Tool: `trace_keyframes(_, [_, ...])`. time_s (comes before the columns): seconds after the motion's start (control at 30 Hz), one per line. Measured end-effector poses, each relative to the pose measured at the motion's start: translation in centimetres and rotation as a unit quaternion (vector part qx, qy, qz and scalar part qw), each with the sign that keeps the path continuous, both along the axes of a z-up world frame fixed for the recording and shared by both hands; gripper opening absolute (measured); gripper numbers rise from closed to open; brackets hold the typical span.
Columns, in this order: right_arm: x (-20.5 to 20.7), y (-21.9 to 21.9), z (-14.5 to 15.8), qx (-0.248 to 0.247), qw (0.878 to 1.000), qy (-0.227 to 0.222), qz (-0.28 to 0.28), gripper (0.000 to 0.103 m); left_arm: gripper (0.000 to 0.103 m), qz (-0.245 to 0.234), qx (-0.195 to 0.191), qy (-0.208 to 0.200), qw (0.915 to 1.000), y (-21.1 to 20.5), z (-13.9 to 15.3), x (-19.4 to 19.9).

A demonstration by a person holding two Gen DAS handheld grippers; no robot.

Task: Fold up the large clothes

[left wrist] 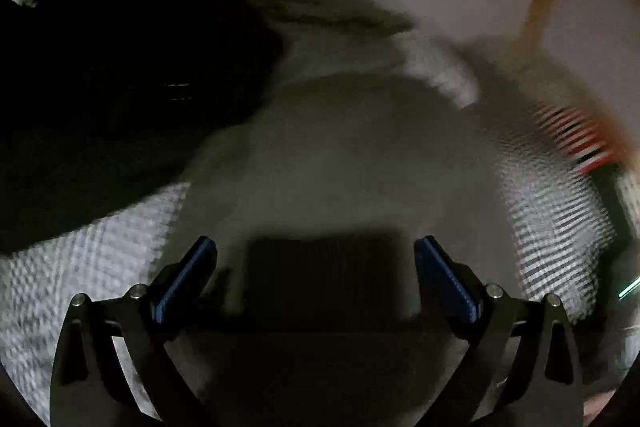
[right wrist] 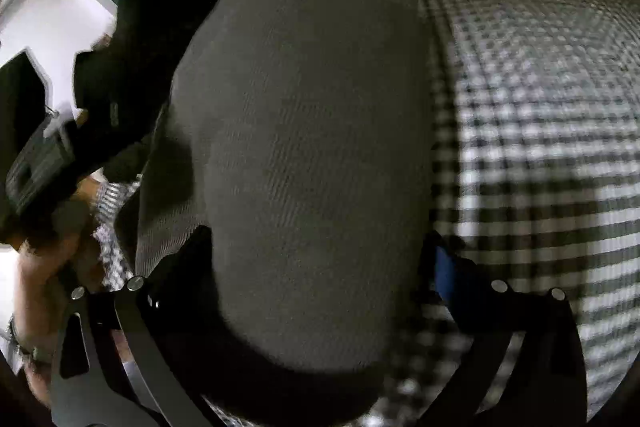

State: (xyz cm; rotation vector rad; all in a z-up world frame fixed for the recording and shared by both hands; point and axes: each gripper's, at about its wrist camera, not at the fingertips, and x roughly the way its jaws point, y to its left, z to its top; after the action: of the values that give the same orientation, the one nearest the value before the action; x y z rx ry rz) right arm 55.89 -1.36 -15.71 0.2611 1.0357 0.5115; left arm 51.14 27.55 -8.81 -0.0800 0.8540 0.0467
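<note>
The checked cloth (right wrist: 540,131) covers the work surface, and on it lies the grey-green garment (right wrist: 304,131), filling the middle of the right wrist view with a black garment (right wrist: 136,39) heaped just beside it. The left gripper (left wrist: 316,273) hovers over the grey fabric with its blue pads wide apart and nothing between them. The right gripper (right wrist: 320,267) has the grey cloth bulging between its fingers, though I cannot tell whether it grips, so this looks like early folding, with the next move needing a sure hold on an edge.
</note>
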Motion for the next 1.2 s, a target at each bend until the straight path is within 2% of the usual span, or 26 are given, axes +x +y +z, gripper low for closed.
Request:
trace_keyframes(0.07, [-1.1, -0.8, 2.7, -0.043, 0.998, -0.044, -0.02, 0.1, 0.099, 0.005, 0.022, 0.019, 0.9996, 0.1, -1.3, -1.5])
trace_keyframes(0.1, [-2.4, -1.2, 4.7, -0.066, 0.993, -0.088, -0.041, 0.1, 0.099, 0.009, 0.023, 0.022, 0.9994, 0.2, -2.4, -1.9])
trace_keyframes(0.13, [-2.9, -1.5, 5.6, -0.074, 0.99, -0.107, -0.048, 0.1, 0.099, 0.013, 0.006, 0.019, 0.9997, 0.7, -3.8, -2.0])
trace_keyframes(0.17, [-3.0, -1.2, 5.9, -0.093, 0.988, -0.109, -0.049, 0.1, 0.099, 0.018, -0.026, 0.009, 0.9995, 1.3, -4.6, -2.2])
trace_keyframes(0.23, [-2.7, 0.1, 4.7, -0.134, 0.987, -0.085, -0.03, 0.1, 0.099, 0.024, -0.095, -0.023, 0.9949, 2.9, -6.1, -2.8])
trace_keyframes(0.27, [-2.6, 1.3, 4.1, -0.147, 0.986, -0.07, -0.019, 0.1, 0.099, 0.026, -0.107, -0.037, 0.9932, 3.1, -6.5, -3.1])
trace_keyframes(0.3, [-2.3, 1.7, 3.0, -0.142, 0.988, -0.061, -0.02, 0.1, 0.099, 0.027, -0.112, -0.056, 0.9917, 3.2, -7.0, -3.5])
trace_keyframes(0.37, [-2.3, 1.7, 2.2, -0.148, 0.987, -0.064, -0.014, 0.1, 0.099, 0.029, -0.096, -0.076, 0.992, 2.8, -7.2, -4.1])
trace_keyframes(0.43, [-2.3, 2.4, 2.0, -0.165, 0.983, -0.081, -0.014, 0.1, 0.099, 0.03, -0.093, -0.072, 0.9926, 2.7, -7.2, -4.1])
trace_keyframes(0.5, [-2.0, 2.5, 1.6, -0.157, 0.984, -0.082, -0.015, 0.1, 0.099, 0.029, -0.101, -0.07, 0.992, 2.9, -7.3, -4.2])
trace_keyframes(0.57, [-2.3, 0.3, 1.9, -0.134, 0.989, -0.066, -0.014, 0.1, 0.099, 0.028, -0.113, -0.065, 0.9911, 3.0, -7.0, -3.8])
trace_keyframes(0.6, [-2.0, -0.3, 2.2, -0.112, 0.992, -0.054, -0.013, 0.1, 0.099, 0.029, -0.127, -0.06, 0.9896, 3.4, -6.8, -3.8])
trace_keyframes(0.67, [-2.1, -3.0, 3.0, -0.064, 0.997, -0.045, -0.016, 0.1, 0.099, 0.039, -0.184, -0.048, 0.9811, 5.8, -5.8, -5.5])
trace_keyframes(0.73, [-2.2, -5.5, 3.8, -0.007, 0.998, -0.046, -0.033, 0.1, 0.099, 0.058, -0.251, -0.057, 0.9646, 7.5, -5.2, -7.8])
trace_keyframes(0.77, [-2.0, -6.7, 3.9, 0.014, 0.998, -0.041, -0.042, 0.1, 0.098, 0.08, -0.296, -0.062, 0.9498, 8.7, -4.9, -9.5])
trace_keyframes(0.83, [-1.0, -8.3, 3.2, 0.057, 0.997, -0.014, -0.05, 0.1, 0.098, 0.107, -0.357, -0.064, 0.9258, 9.8, -4.8, -11.8])
trace_keyframes(0.87, [-0.4, -8.8, 2.6, 0.077, 0.996, 0.004, -0.052, 0.1, 0.098, 0.126, -0.396, -0.07, 0.9068, 10.4, -4.9, -13.3])
trace_keyframes(0.9, [0.2, -9.0, 1.8, 0.102, 0.993, 0.024, -0.048, 0.1, 0.098, 0.143, -0.444, -0.068, 0.8817, 10.7, -5.4, -14.4])
trace_keyframes(0.97, [1.2, -8.6, 0.3, 0.141, 0.988, 0.061, -0.034, 0.1, 0.098, 0.178, -0.516, -0.052, 0.8364, 10.2, -7.0, -16.0])
trace_keyframes(1.0, [1.6, -7.9, -0.3, 0.157, 0.985, 0.074, -0.022, 0.1, 0.098, 0.194, -0.537, -0.046, 0.8195, 9.8, -7.8, -16.7])
trace_keyframes(1.07, [1.8, -6.3, -1.0, 0.159, 0.983, 0.092, -0.007, 0.1, 0.098, 0.211, -0.57, -0.033, 0.7932, 8.7, -9.6, -17.5])
trace_keyframes(1.17, [1.8, -3.6, -1.6, 0.151, 0.983, 0.099, 0.013, 0.1, 0.098, 0.235, -0.594, 0.002, 0.7692, 7.0, -12.4, -17.1])
trace_keyframes(1.2, [1.6, -3.1, -1.9, 0.154, 0.983, 0.102, 0.015, 0.1, 0.098, 0.246, -0.596, 0.0, 0.7647, 6.9, -12.9, -17.1])
